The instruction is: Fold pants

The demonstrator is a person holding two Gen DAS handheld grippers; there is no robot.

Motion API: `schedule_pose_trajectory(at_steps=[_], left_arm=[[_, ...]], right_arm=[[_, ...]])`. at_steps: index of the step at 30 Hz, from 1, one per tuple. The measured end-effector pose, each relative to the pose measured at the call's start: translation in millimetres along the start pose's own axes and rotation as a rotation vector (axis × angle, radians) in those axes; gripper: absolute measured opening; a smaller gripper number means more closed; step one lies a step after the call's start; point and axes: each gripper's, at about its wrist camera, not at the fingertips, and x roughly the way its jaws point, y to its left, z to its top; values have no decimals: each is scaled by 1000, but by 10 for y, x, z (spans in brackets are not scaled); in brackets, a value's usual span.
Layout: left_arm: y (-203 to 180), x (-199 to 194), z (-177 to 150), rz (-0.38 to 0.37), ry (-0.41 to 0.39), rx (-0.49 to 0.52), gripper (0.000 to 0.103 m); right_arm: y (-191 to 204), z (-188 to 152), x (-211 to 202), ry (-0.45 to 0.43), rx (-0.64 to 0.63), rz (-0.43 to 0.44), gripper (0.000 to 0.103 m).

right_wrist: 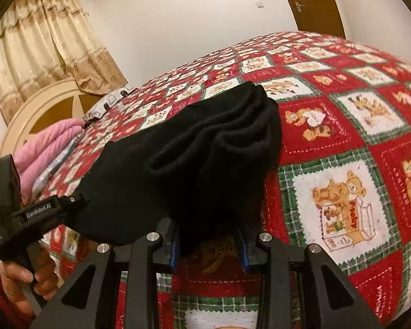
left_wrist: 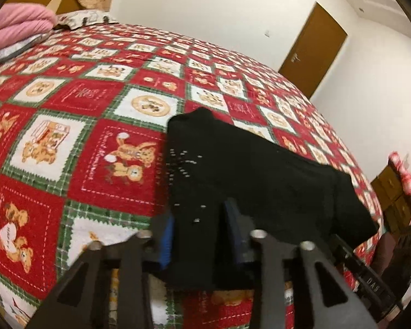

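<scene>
The black pants (left_wrist: 249,175) lie folded in layers on the red, white and green patchwork bedspread (left_wrist: 76,126). In the left wrist view my left gripper (left_wrist: 198,235) has its blue-padded fingers on either side of the near edge of the pants, with fabric between them. In the right wrist view the pants (right_wrist: 205,159) show as a thick stack of folds. My right gripper (right_wrist: 209,244) has the fabric's near edge hanging between its fingers. The left gripper's body (right_wrist: 27,216) and the hand holding it show at the left of that view.
Pink bedding (left_wrist: 16,27) and a pillow lie at the head of the bed by the headboard (right_wrist: 41,104) and curtain (right_wrist: 41,41). A brown door (left_wrist: 312,49) is in the far wall. Wooden drawers (left_wrist: 394,197) stand beside the bed.
</scene>
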Motion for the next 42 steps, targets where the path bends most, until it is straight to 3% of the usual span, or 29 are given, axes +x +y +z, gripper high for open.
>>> schedule_pose_trajectory(at_steps=[3,6,9,15,27,42], left_arm=[[-50,-39,14,30,-15,28,18],[-221,-68,-10,116,-37,132,17],[-298,-59,-38,162,-52,197,16],[-324,-46,-51,198,-50,214,15],[-389,-293,-37,109,-57,177,14],[-306,-640,-73,88,-89,174,14]], right_arm=[[154,-10,-36,-17,-112,-76,34],[250,-12,-69,-37,-176,-122,34],[259,-14,-70,-40,-188,-134,34],[275,-39,-48,-40,-199,-156,34],[487,153,-406,-121,-222,-158,31],[881,163,-649,-159,-269,-95,30]])
